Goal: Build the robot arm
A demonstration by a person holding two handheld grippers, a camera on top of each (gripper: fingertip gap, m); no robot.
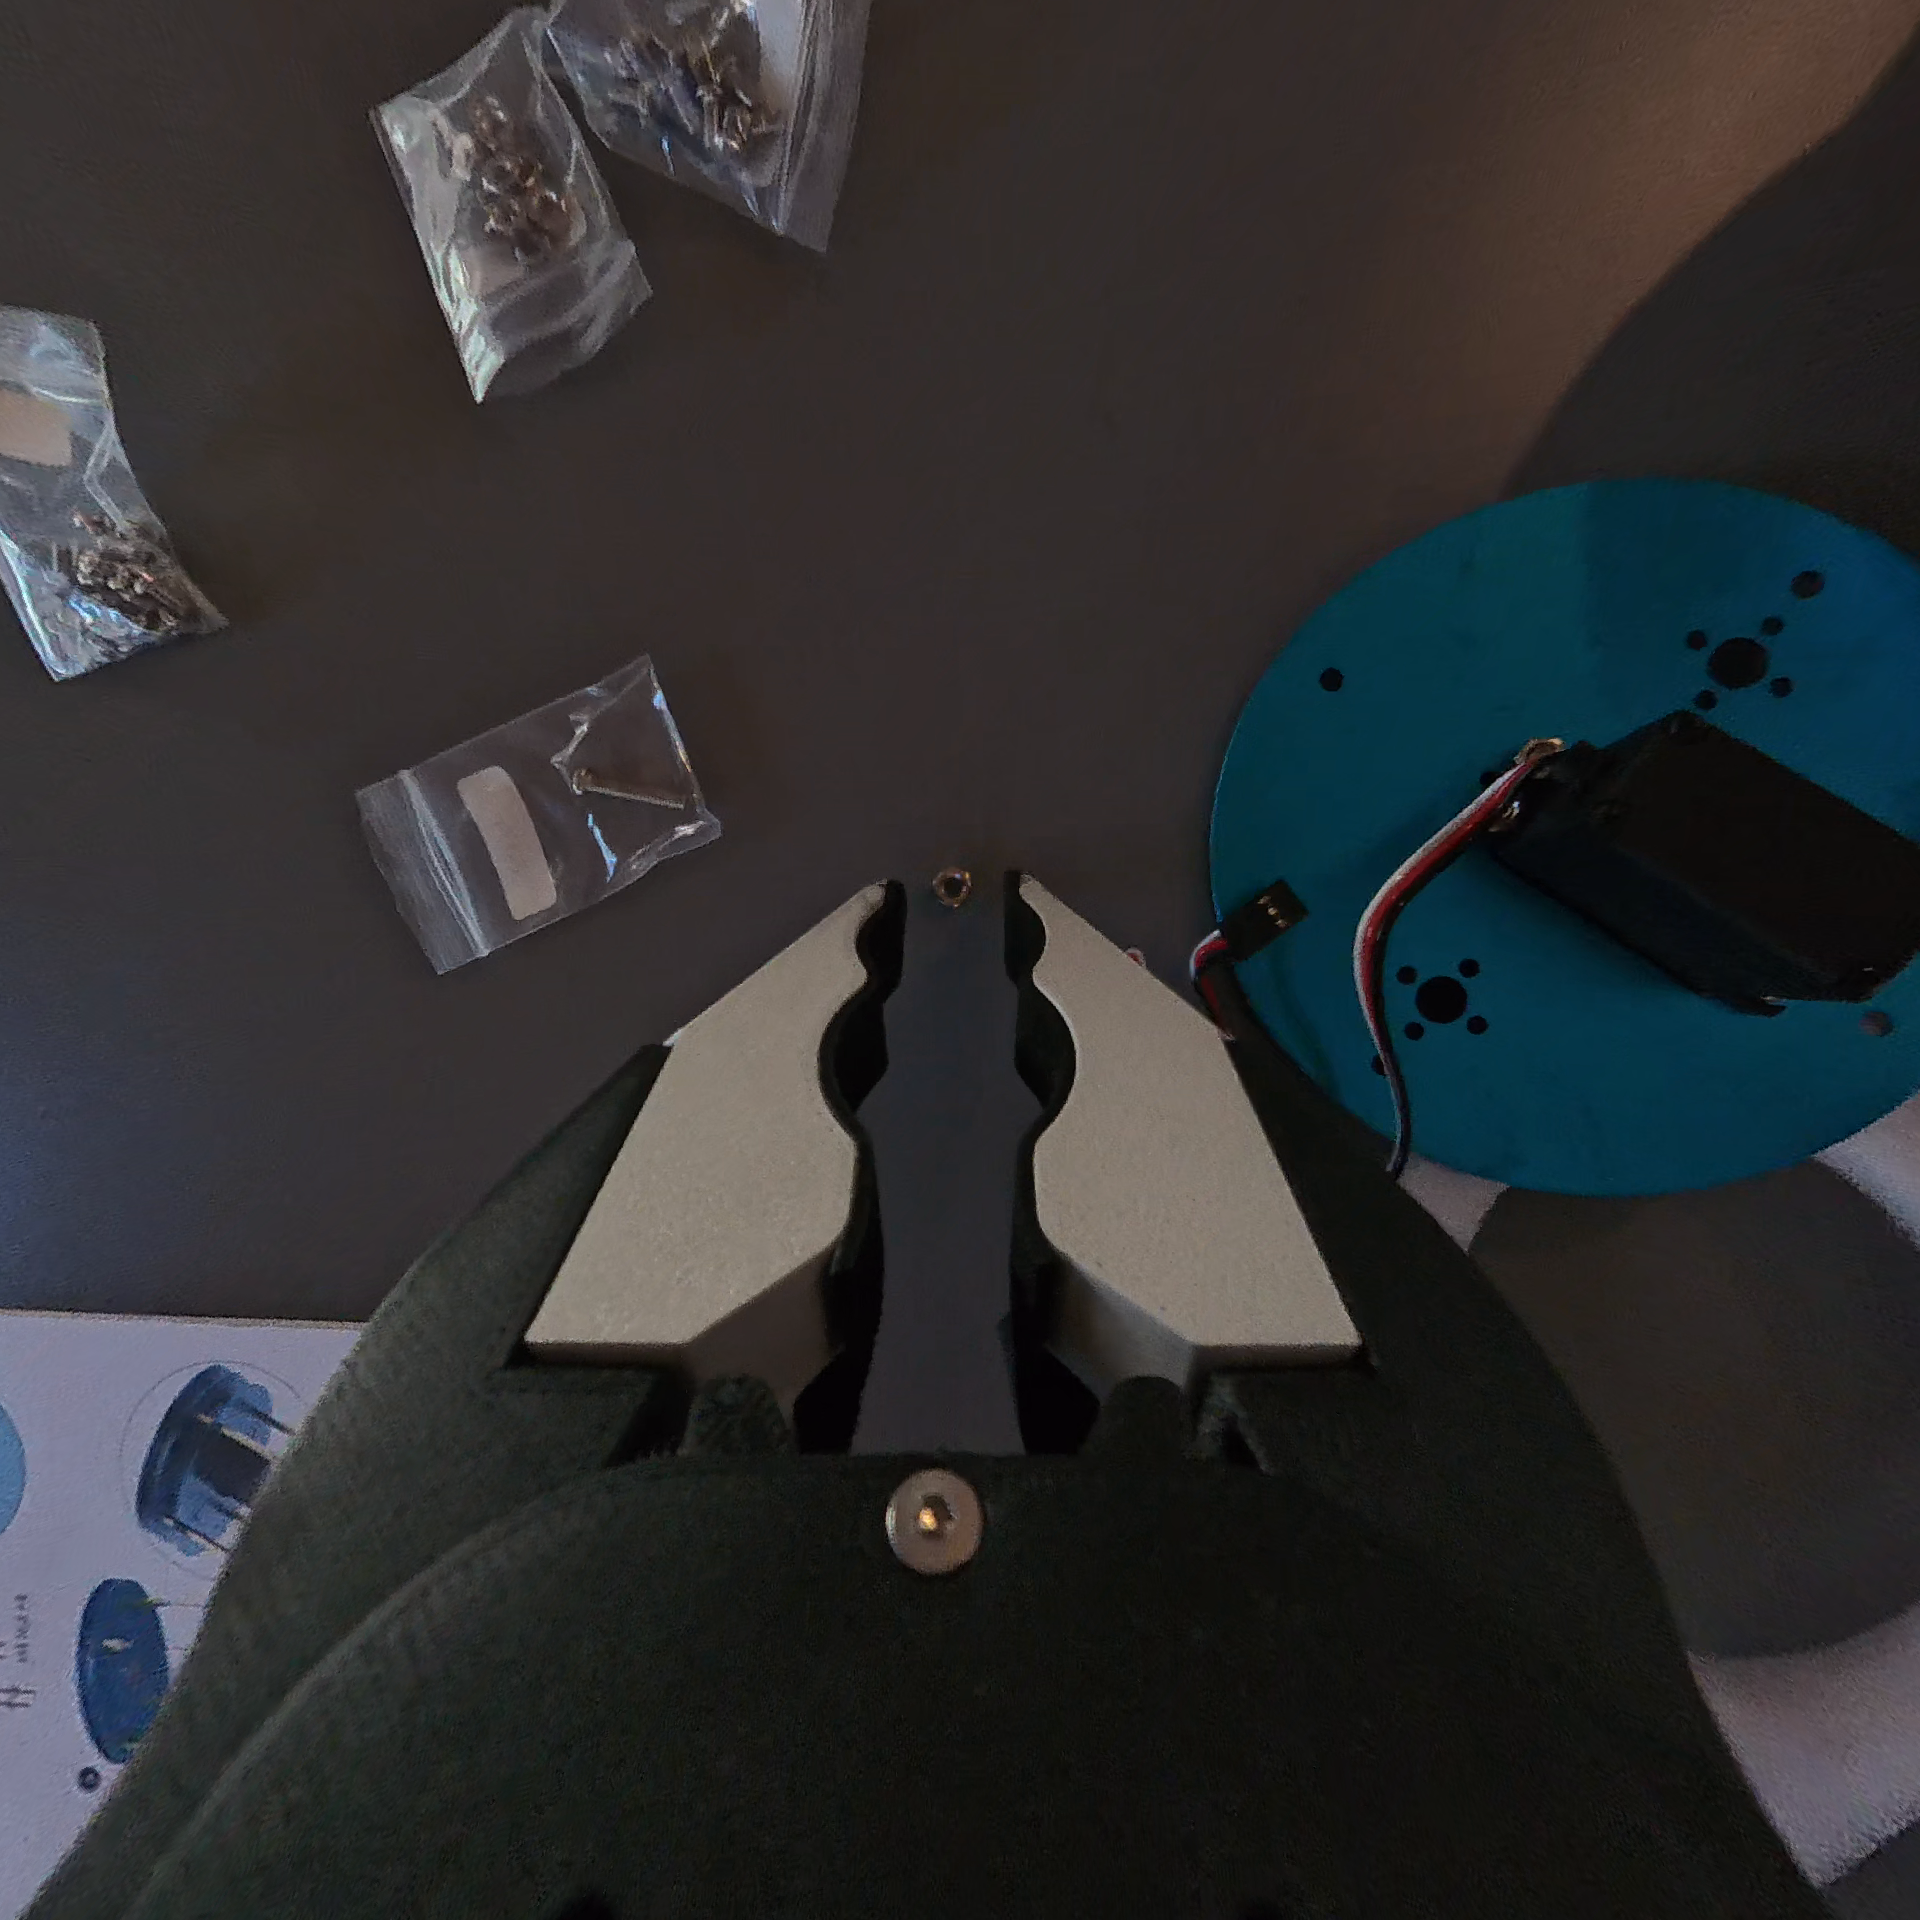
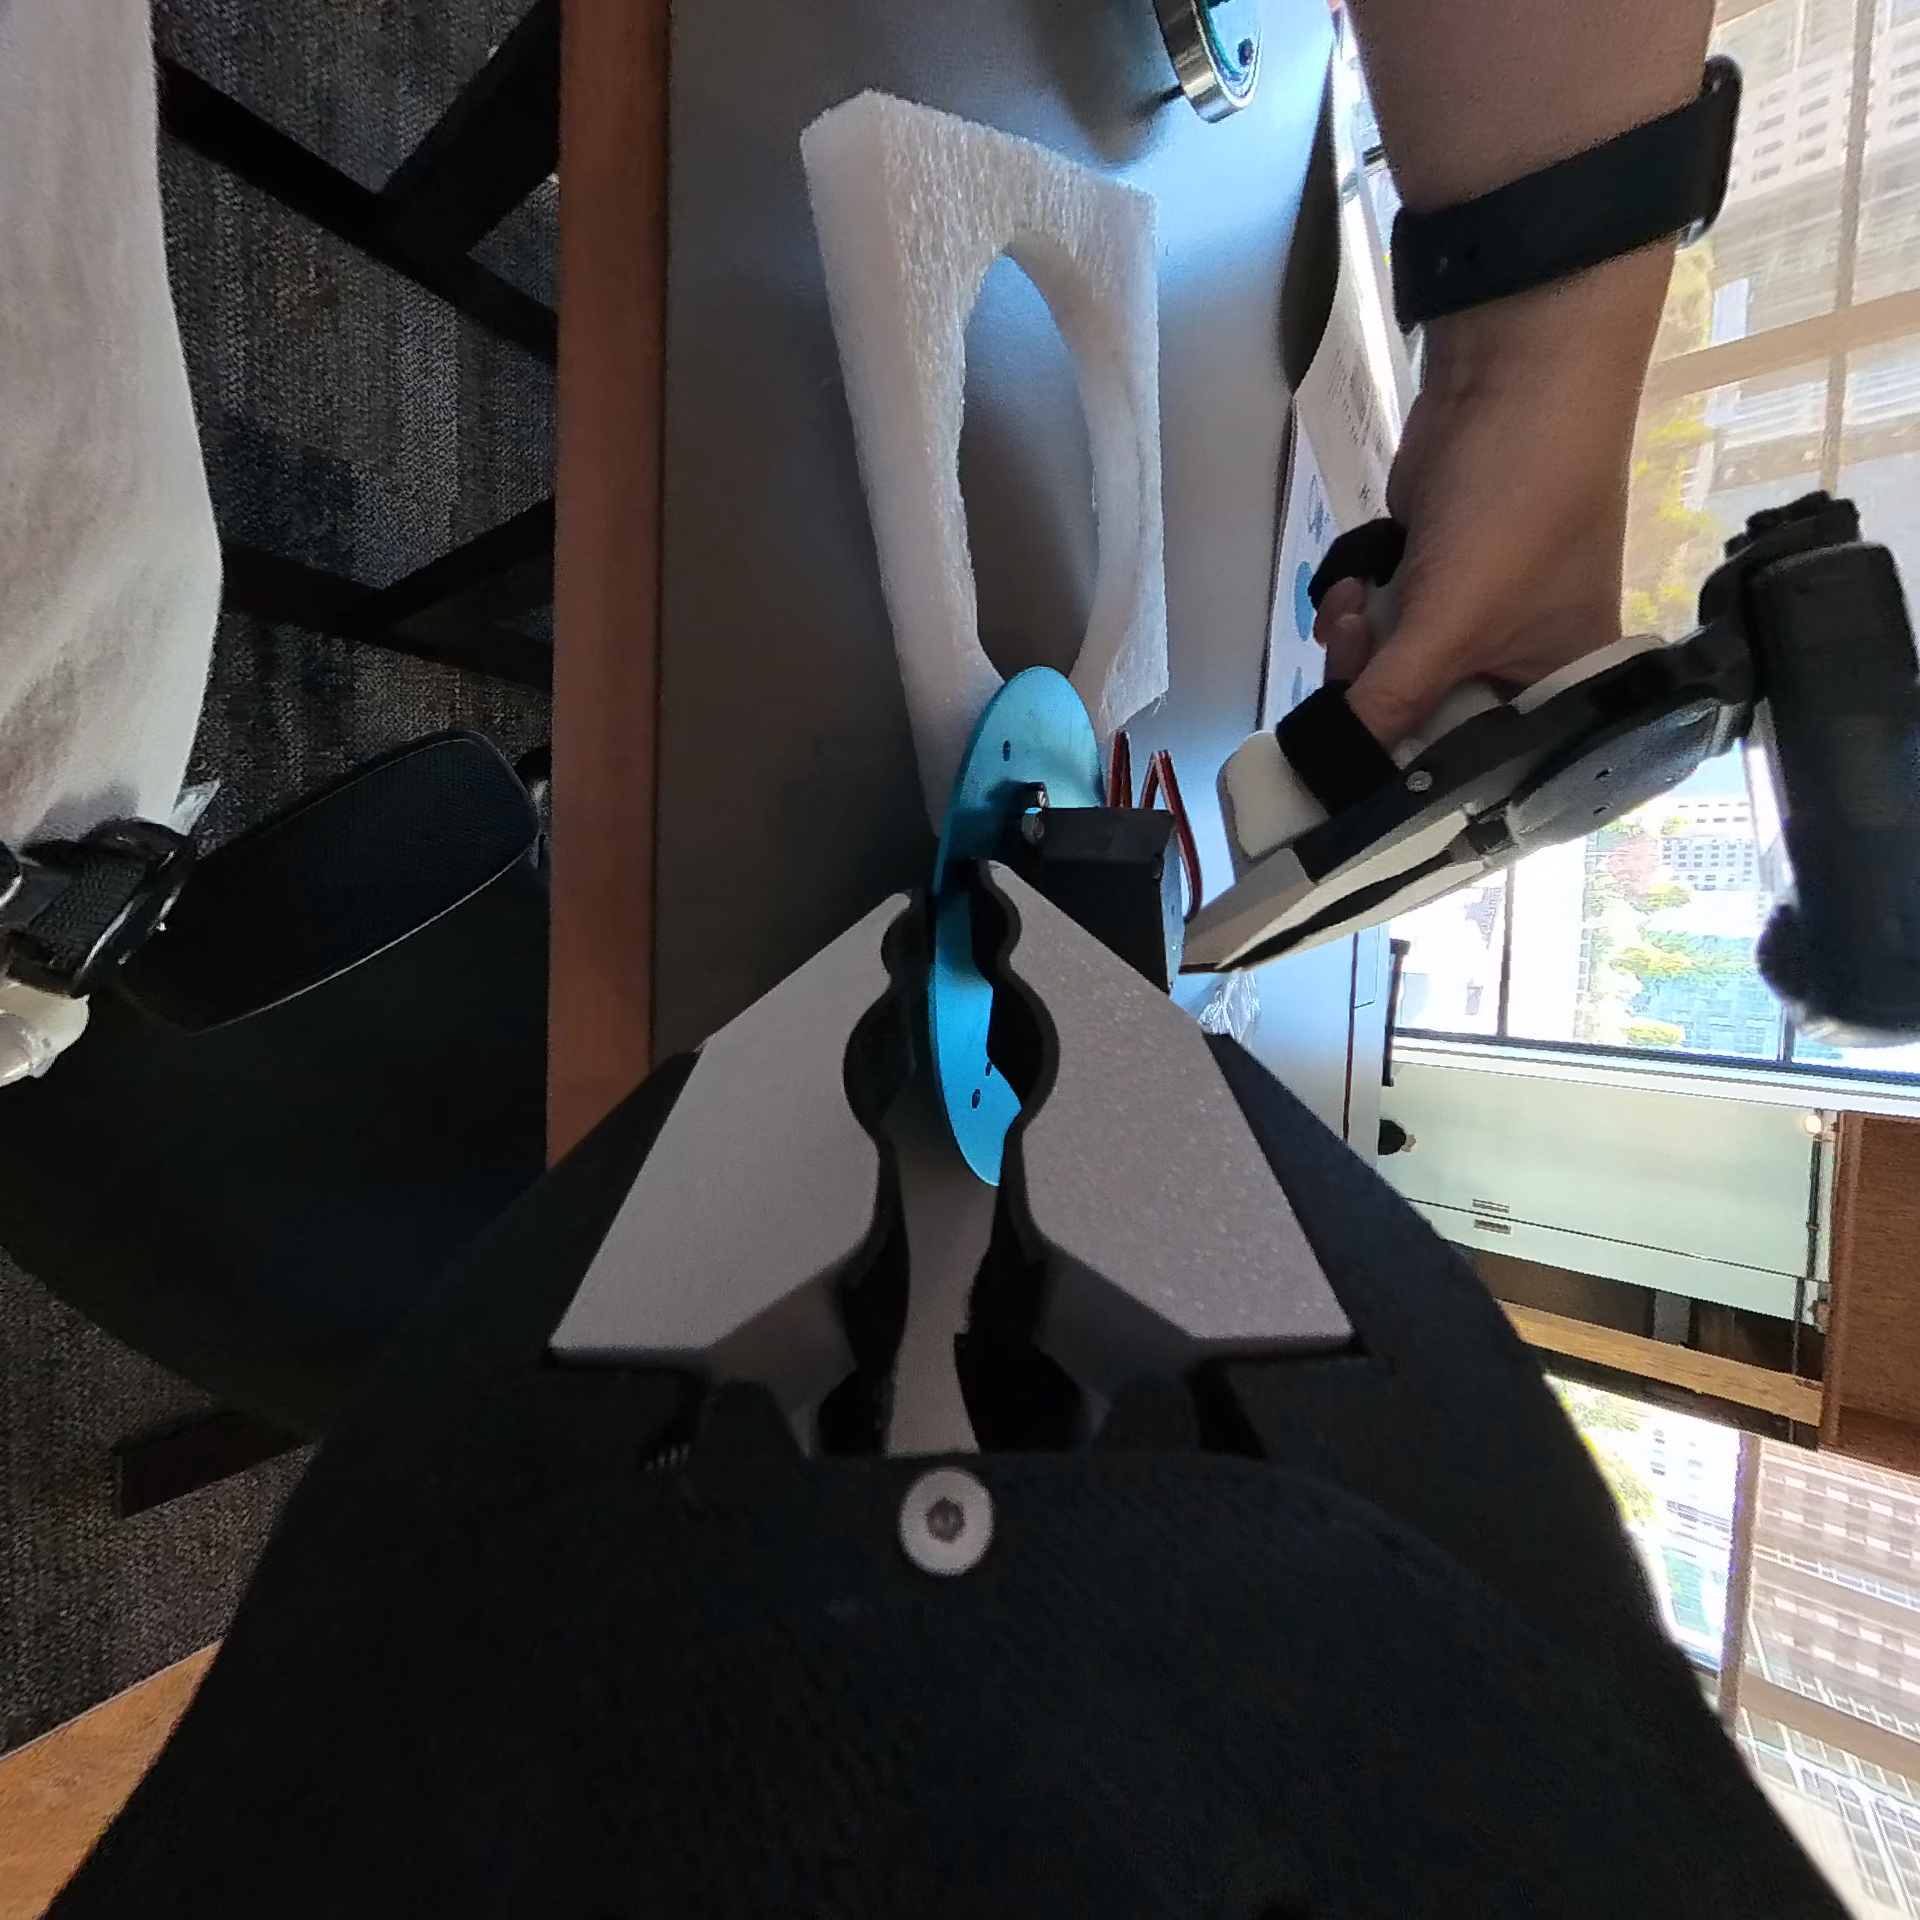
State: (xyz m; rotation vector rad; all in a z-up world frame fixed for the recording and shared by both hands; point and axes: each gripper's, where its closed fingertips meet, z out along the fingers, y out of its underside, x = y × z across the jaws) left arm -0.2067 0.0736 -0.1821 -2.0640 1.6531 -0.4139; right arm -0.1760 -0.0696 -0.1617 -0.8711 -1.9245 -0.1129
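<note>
Here the left gripper (image 1: 951, 888) points down at a dark table (image 1: 935, 520), and its two fingers stand a little apart with nothing clamped between them. A small metal nut (image 1: 950, 889) lies on the table exactly between the two fingertips; I cannot tell if the tips touch it. Just to the left of the tips lies a clear zip bag (image 1: 535, 810) with one long screw inside. Three more clear bags of small hardware (image 1: 509, 239) lie farther away, toward the top left. A printed sheet (image 1: 104, 1507) with blue drawings lies at the lower left.

The right gripper (image 2: 961, 894) is closed on the edge of a round blue plate (image 2: 971, 1039) with holes, and it holds the plate on its edge, raised from the table. A black servo (image 2: 1107, 873) is fixed to one face of the plate, and its red, white and black wires (image 1: 1382, 935) hang from it. Behind the plate lies a white foam block (image 2: 997, 343) with an oval hole. In the right wrist view a hand (image 2: 1496, 582) holds the left gripper close to the servo.
</note>
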